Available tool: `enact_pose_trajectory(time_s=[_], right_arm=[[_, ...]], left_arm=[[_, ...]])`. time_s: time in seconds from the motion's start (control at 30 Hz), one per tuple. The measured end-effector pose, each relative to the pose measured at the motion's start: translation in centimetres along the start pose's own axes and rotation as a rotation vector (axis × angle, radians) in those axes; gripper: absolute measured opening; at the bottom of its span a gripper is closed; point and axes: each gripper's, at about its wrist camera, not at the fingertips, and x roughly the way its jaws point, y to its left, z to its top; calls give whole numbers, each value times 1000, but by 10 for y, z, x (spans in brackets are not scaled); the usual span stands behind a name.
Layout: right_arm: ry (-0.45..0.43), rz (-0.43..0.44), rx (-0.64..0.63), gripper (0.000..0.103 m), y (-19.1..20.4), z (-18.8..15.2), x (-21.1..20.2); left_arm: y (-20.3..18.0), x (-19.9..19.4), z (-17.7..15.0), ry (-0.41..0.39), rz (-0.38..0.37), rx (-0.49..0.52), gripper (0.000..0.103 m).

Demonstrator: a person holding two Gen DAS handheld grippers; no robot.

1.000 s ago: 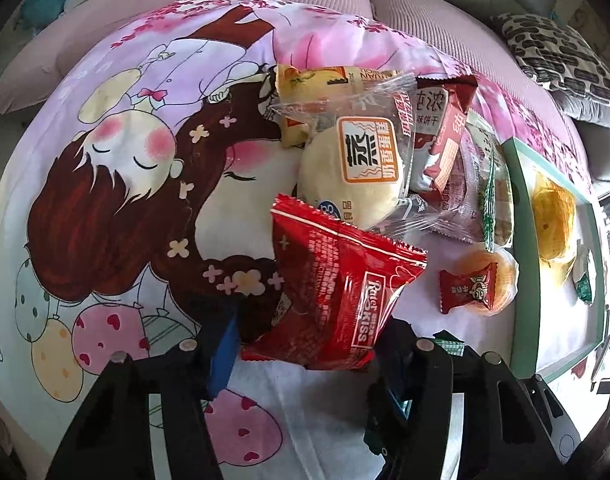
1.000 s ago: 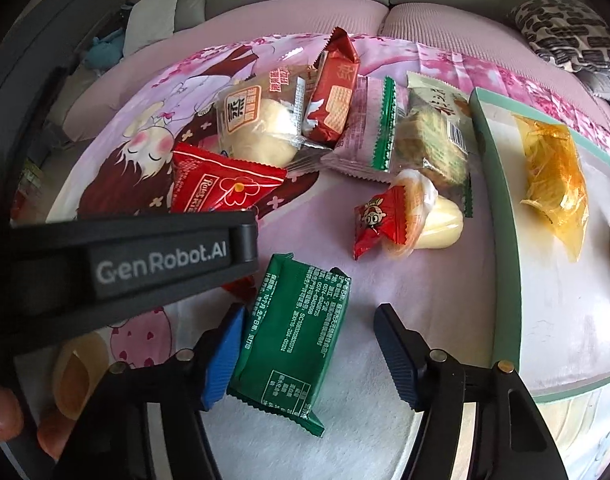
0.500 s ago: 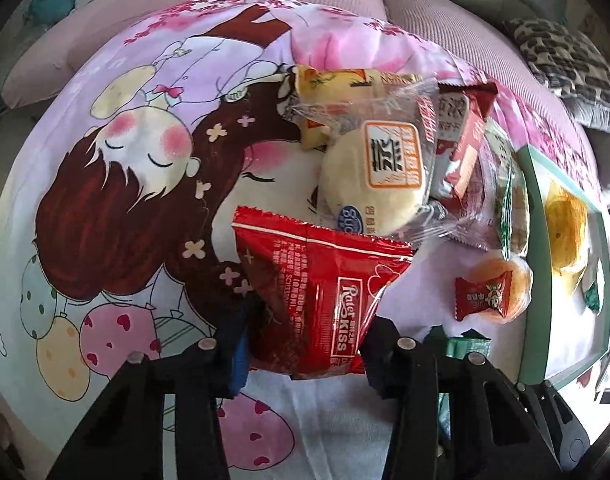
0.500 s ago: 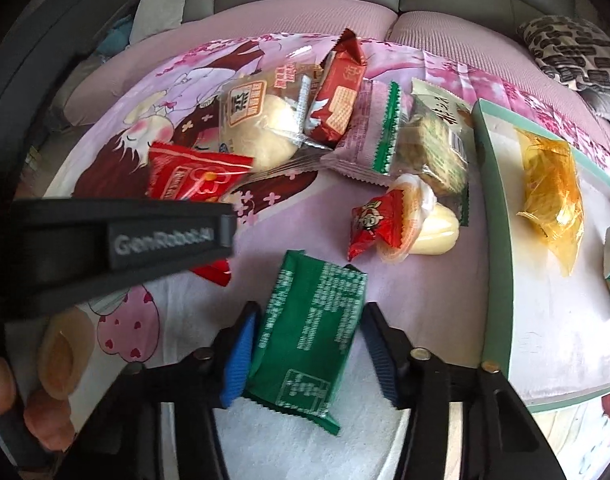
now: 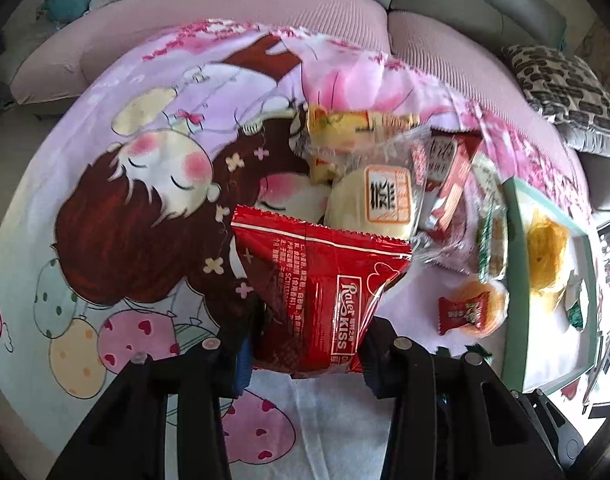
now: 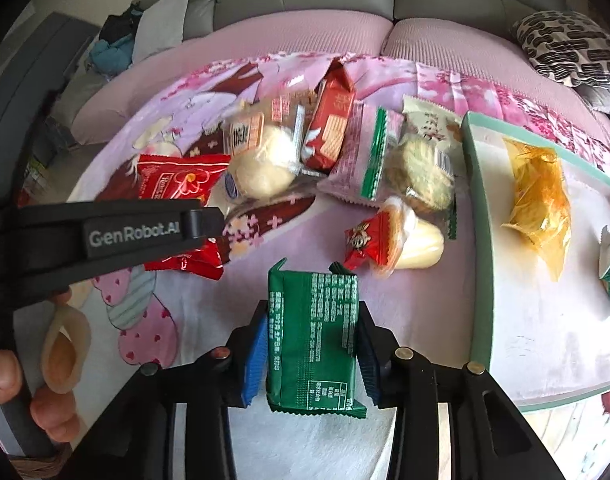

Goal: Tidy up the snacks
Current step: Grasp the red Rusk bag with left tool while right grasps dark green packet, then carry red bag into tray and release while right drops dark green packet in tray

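Now | tray [image 6: 481, 240]: yellow packet [image 6: 539, 204] | left gripper [image 5: 305, 344] pinches red packet [image 5: 317, 280] | right gripper [image 6: 311, 354] pinches green packet [image 6: 313, 336]

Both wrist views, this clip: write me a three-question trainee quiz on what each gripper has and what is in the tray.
1. True or false: the left gripper is shut on the red snack packet.
2. The right gripper holds which item? A) yellow-wrapped snack B) green snack packet C) wafer packet
3. Fill in: the yellow-wrapped snack lies in the green-rimmed ____.

Key: 1 true. 2 B, the green snack packet sits between its fingers. 3 tray.
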Motion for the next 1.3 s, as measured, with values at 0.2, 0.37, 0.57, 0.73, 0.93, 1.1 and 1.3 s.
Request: enact_pose_trajectory(time_s=[0.2, 0.37, 0.57, 0.73, 0.93, 1.1, 1.3], right_arm=[[-99, 22, 53, 42, -11, 9, -29], [-155, -9, 81, 42, -19, 12, -43], [-205, -48, 143, 42, -42, 12, -57], [-256, -72, 218, 42, -75, 16, -72], [-302, -74, 282, 42, -115, 19, -86], [-343, -76, 330, 42, -142, 18, -96], [-368, -110, 426, 42, -183, 12, -105]], left_arm=[[7, -25, 3, -82, -1, -36, 45], [8, -37, 2, -119, -7, -38, 45], [-8, -49, 1, -161, -17, -1, 45], [-27, -57, 1, -183, -48, 31, 45], [-58, -62, 2, -195, -57, 91, 45], [-93, -63, 4, -197, -56, 154, 45], [-144, -64, 11, -221, -27, 241, 45]])
